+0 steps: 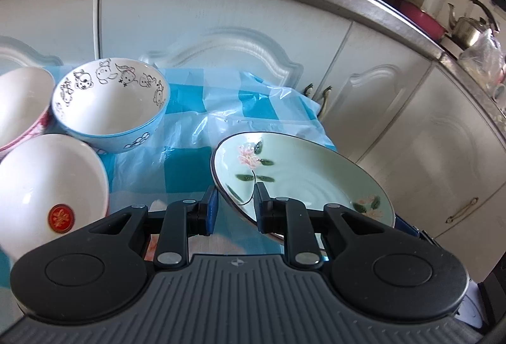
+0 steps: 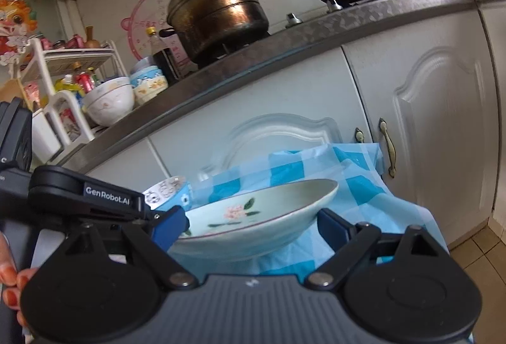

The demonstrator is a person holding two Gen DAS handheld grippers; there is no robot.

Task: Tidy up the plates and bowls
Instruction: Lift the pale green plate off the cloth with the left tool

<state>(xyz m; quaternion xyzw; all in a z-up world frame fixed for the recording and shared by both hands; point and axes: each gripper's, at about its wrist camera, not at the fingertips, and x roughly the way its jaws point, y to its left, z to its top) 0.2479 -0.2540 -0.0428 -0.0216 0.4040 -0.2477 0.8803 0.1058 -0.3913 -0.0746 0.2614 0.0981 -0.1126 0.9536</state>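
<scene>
Pale-green flowered plate [image 1: 303, 173] hangs tilted above the blue checked cloth [image 1: 186, 128], its rim pinched by the left gripper [image 1: 235, 211]. Right gripper [image 2: 253, 227], jaws spread wide, cradles the plate's far side; the cartoon bowl [image 1: 110, 103] sits left of the plate.

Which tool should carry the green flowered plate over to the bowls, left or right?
Left, probably. The left tool is already clamped on the rim of the green plate, with the bowls just beside it. The right tool stands open, its pads on either side of the plate without a visible grip.
</scene>
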